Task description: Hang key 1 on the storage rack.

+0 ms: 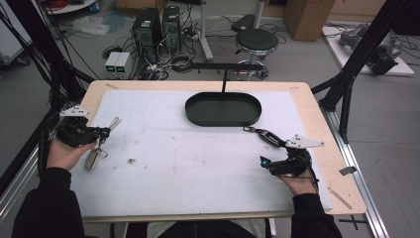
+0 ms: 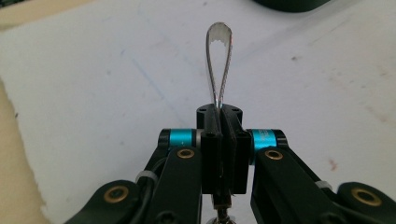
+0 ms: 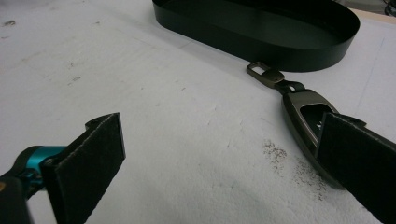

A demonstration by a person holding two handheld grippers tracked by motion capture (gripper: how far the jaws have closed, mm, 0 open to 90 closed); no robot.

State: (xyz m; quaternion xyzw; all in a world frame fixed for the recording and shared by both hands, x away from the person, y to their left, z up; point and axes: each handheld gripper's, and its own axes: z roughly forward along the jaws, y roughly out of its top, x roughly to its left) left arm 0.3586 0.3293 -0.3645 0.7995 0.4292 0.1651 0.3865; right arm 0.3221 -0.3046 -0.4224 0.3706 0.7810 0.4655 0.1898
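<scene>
Clamping fingers of the left gripper (image 2: 219, 122) on a looped metal strip (image 2: 218, 60) at the worktop's (image 1: 198, 163) left edge. Spreading right gripper (image 3: 224, 154) fingers wide beside a dark key-fob case (image 3: 306, 119), lying just near the black oval tray (image 3: 261, 35).

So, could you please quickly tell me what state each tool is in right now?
Left tool: closed on a thin metal loop.
Right tool: open, holding nothing; a dark metal clasp lies by one jaw.
</scene>
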